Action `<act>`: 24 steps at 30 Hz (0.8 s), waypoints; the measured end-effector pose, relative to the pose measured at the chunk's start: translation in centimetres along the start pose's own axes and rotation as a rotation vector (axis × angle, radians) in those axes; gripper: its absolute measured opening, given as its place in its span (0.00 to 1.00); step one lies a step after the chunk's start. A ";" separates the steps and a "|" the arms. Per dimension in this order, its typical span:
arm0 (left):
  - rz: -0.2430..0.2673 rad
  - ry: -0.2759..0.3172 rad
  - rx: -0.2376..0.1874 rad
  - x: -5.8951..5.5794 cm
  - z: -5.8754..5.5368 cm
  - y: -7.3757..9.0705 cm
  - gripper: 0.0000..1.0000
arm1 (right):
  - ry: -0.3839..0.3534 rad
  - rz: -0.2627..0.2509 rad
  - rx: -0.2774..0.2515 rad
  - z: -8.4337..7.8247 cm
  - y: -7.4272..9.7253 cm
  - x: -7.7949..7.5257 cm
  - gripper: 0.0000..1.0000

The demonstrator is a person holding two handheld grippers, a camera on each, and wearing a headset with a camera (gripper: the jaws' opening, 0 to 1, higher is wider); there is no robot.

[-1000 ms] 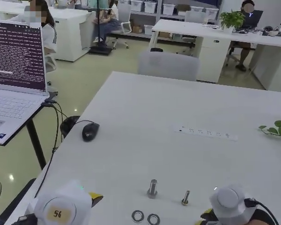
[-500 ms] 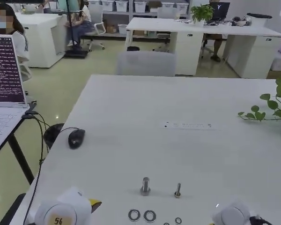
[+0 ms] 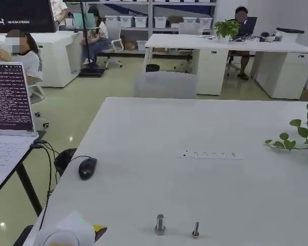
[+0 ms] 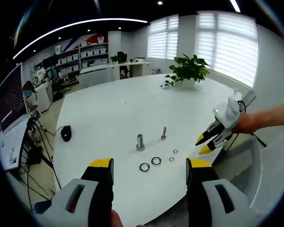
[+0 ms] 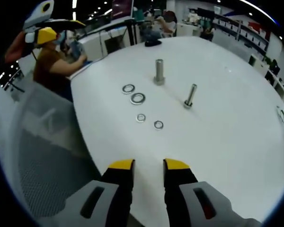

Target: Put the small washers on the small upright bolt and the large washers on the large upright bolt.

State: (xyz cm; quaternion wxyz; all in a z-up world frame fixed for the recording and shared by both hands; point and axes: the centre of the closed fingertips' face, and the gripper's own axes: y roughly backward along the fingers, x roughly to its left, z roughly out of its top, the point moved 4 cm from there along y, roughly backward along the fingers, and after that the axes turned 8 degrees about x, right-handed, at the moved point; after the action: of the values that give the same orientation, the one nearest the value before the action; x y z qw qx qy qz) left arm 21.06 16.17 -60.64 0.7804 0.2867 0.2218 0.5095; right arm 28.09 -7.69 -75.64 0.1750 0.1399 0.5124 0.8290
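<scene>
Desk [image 3: 195, 128] is set with large bolt [image 3: 160, 224] and small bolt [image 3: 195, 230], both upright and bare. Large washers [image 5: 137, 98] and small washers [image 5: 141, 117] are laid flat nearby. Left tool [image 4: 150, 163] is held wide open, empty; right tool [image 5: 148, 164] is parted narrowly, empty.

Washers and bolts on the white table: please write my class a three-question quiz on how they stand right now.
1. True or false: a washer already sits on the large bolt.
2. How many washers lie flat on the table? A two, B four, C six.
3. Fill in: the left gripper is ___ and holds nothing.
Key: 1 false; 2 B; 3 open.
</scene>
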 end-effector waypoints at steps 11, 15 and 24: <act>0.077 0.037 0.002 -2.0 0.5 0.0 0.62 | 0.142 0.062 0.004 1.8 -1.4 -1.6 0.25; 0.093 0.084 -0.026 -2.6 0.8 0.6 0.62 | 0.192 0.078 0.024 2.3 -1.9 -1.6 0.25; 0.063 0.036 -0.001 -3.0 -0.1 -0.4 0.62 | 0.231 0.077 0.024 2.1 -1.4 -2.5 0.25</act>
State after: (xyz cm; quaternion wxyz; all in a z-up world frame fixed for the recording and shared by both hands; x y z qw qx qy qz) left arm 20.11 13.31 -60.85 0.7598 0.2840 0.2265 0.5392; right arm 31.42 -6.47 -76.13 0.0811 0.0650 0.5331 0.8396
